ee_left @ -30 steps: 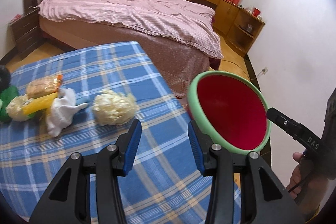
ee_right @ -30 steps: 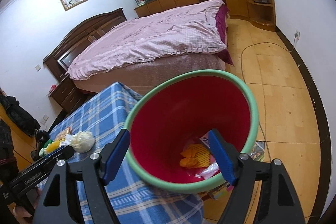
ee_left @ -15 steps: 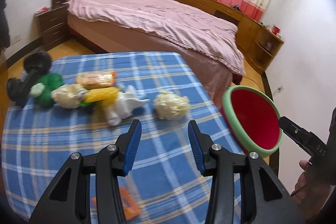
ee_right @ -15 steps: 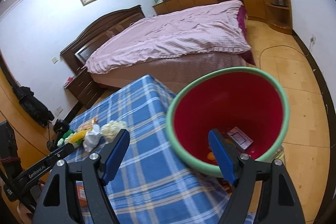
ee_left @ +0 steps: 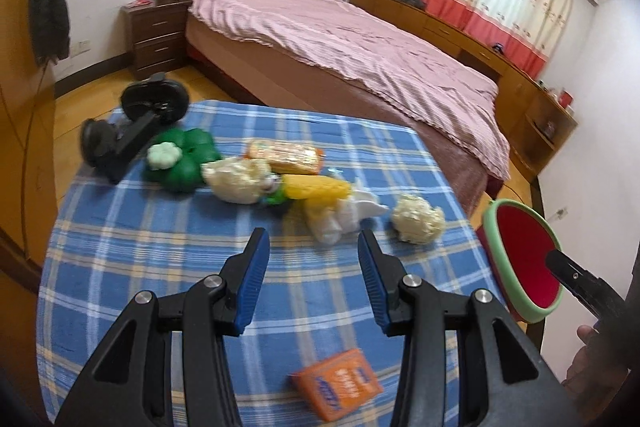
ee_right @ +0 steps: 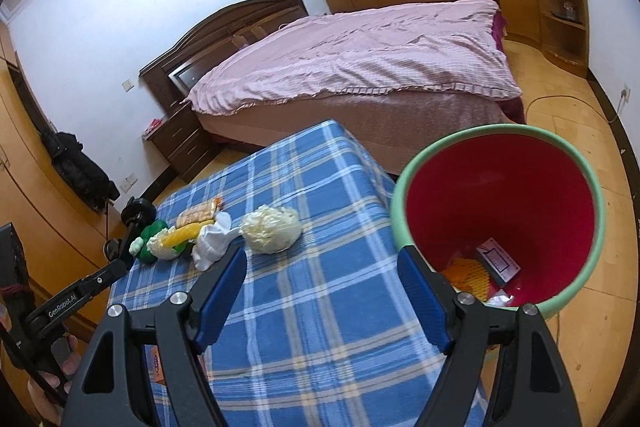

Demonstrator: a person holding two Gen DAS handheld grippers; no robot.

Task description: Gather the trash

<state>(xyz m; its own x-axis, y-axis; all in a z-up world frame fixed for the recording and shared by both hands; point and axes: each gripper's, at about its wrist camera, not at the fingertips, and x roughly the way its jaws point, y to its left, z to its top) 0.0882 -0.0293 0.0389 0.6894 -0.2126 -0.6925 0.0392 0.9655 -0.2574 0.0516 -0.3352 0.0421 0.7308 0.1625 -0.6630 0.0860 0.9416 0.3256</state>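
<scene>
Trash partly collected: wrappers (ee_right: 486,269) lie in the bin (ee_right: 576,163); both jaws gape empty, while orange packet (ee_left: 339,383) below the left jaws and litter (ee_left: 418,218) ahead remain on the bench (ee_left: 160,247).

A cluster of items (ee_left: 256,167) is laid out across the far part of the table (ee_left: 160,247), with a crumpled wad (ee_left: 418,219) set just right of it. A flat packet (ee_left: 338,383) is placed apart, near the front edge. The bin (ee_right: 496,219) is found off the table's right side — some trash (ee_right: 496,261) is seen inside. The bed (ee_right: 360,67) is positioned behind the table.
</scene>
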